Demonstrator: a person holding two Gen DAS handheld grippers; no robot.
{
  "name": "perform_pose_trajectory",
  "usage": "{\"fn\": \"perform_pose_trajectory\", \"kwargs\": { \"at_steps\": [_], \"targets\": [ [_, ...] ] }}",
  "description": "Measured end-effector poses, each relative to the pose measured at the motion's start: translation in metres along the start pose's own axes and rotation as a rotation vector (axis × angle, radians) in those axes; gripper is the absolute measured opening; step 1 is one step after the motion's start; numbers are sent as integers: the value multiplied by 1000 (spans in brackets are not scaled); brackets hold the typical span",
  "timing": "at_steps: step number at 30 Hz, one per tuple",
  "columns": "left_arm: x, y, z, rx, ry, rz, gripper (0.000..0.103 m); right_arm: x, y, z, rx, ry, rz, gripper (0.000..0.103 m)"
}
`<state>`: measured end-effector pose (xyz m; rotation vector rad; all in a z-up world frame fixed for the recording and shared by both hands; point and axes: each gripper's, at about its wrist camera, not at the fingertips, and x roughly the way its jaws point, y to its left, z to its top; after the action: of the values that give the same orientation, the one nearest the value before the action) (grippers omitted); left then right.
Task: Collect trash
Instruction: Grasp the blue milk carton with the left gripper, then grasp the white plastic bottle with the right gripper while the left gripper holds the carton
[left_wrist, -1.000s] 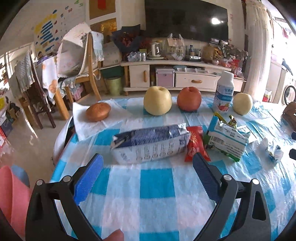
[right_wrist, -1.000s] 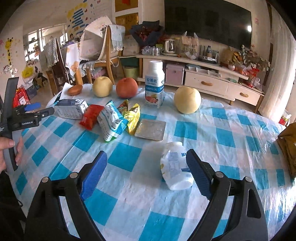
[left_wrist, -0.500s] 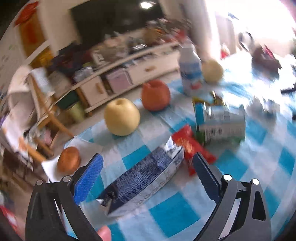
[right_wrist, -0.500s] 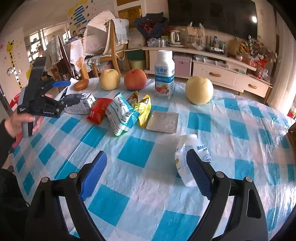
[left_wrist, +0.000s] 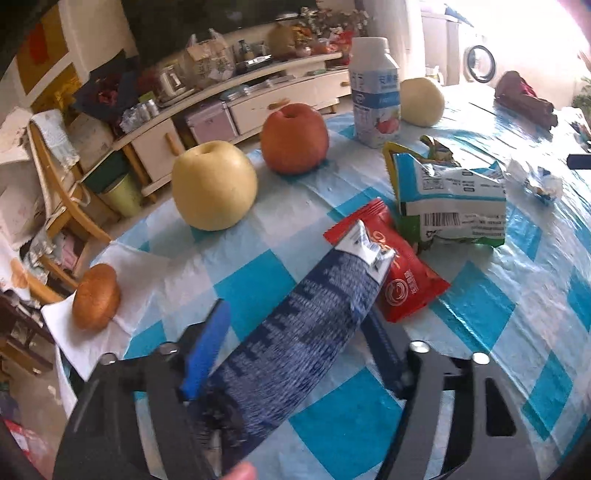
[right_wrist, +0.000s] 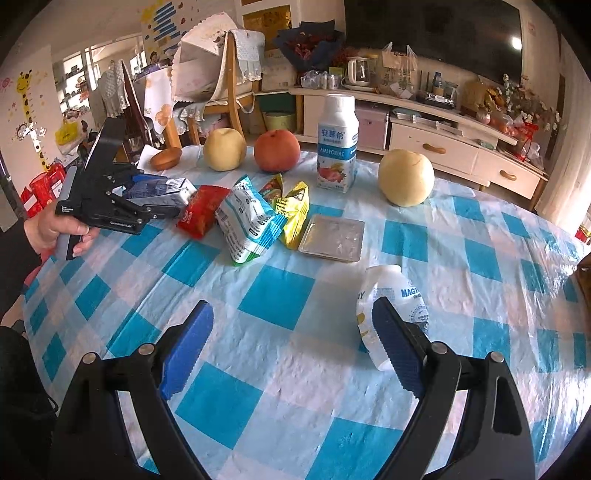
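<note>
Your left gripper (left_wrist: 291, 354) has rolled, and its jaws have just been closing onto the blue carton (left_wrist: 295, 343) on the checked tablecloth (left_wrist: 480, 314). Right gripper (right_wrist: 291, 350) gapes empty. Next, lift it clear.

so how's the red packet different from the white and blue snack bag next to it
The red packet is small, flat and sealed-looking; the white and blue snack bag is bigger, puffed and crumpled. The blue carton's end overlaps the red packet, while the snack bag leans on a yellow wrapper. Both are wrappers lying on the checked tablecloth.
</note>
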<state>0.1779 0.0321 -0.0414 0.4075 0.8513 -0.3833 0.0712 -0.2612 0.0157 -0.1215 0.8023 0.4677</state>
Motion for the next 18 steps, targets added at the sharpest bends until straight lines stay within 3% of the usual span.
{"fn": "perform_pose_trajectory", "kwargs": {
  "at_steps": [3,5,11,18],
  "targets": [
    [-5,-1,-2,-33,21,2,41,-1,0,0,0,-4,1,89],
    [-7,-5,-6,-46,46,-6,35,-3,0,1,1,-7,3,89],
    [-26,-27,-19,-50,34,10,34,-6,-3,1,9,-18,2,89],
    [-57,-45,-24,-159,10,58,34,-9,-19,0,24,-26,-56,89]
  ]
}}
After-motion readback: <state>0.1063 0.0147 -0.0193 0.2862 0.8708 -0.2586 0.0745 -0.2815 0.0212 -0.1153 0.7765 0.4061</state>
